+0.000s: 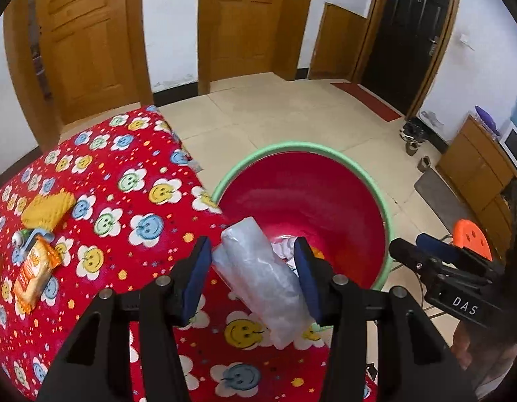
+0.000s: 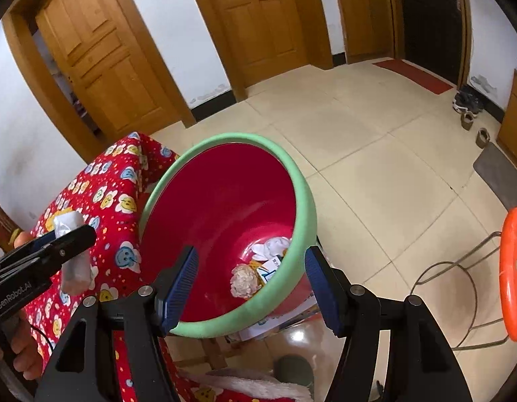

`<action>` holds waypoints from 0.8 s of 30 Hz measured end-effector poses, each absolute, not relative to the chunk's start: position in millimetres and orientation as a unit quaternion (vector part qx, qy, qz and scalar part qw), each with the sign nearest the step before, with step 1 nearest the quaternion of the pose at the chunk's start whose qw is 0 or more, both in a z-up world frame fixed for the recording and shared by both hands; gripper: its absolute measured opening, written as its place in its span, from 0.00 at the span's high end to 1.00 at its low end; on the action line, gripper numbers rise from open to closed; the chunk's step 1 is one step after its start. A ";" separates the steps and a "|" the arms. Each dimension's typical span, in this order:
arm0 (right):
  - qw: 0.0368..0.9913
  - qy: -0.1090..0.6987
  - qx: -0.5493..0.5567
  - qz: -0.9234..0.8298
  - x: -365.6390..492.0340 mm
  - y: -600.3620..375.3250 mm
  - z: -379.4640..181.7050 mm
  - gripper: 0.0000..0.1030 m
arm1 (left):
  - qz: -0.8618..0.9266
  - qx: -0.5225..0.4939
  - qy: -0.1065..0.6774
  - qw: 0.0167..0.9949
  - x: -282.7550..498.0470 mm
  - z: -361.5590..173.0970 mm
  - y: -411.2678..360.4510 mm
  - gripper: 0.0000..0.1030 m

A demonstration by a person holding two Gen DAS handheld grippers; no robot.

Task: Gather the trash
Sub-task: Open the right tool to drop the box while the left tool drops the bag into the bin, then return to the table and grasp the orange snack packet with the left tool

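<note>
1. The left claw (image 1: 255, 278) pinches a crumpled clear plastic bag (image 1: 258, 278) between its blue pads; the bag sticks out ahead of the fingertips and hangs back below them.
2. Just ahead of and slightly right of the left claw stands the red bin (image 1: 302, 194) with a green rim, set against the edge of the table (image 1: 117, 174) with its red smiley-flower cloth.
3. Far to the left claw's left, on the cloth, lie a yellow sponge (image 1: 47, 209) and an orange snack packet (image 1: 34, 273), near each other.
4. The right claw (image 2: 251, 284) stands spread, with nothing between its pads; the bin's near rim (image 2: 281, 294) runs between the fingers, beyond them.
5. Ahead of the right claw, on the bin's bottom, lie white crumpled paper (image 2: 271, 246) and other scraps (image 2: 245, 279).
6. To the right claw's right stands an orange stool (image 2: 513, 274) on the tiled floor (image 2: 375, 154).
</note>
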State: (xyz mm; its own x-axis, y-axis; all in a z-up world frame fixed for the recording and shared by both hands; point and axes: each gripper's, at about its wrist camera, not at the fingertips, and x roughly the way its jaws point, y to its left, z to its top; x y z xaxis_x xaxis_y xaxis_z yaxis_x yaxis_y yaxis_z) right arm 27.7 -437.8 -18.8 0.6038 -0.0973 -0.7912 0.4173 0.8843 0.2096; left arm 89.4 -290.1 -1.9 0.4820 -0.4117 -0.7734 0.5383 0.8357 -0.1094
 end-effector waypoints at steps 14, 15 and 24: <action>0.880 0.412 0.195 -0.134 20.0 -429.6 -10.9 0.34 | -0.278 0.072 0.418 0.862 82.3 7.7 -284.7 0.40; 0.880 0.412 0.196 -0.131 20.3 -427.8 -10.0 0.34 | -0.274 0.070 0.419 0.863 82.6 8.3 -280.8 0.40; 0.884 0.411 0.197 -0.101 26.2 -402.5 -4.3 0.29 | -0.221 0.062 0.421 0.878 93.6 13.4 -231.1 0.40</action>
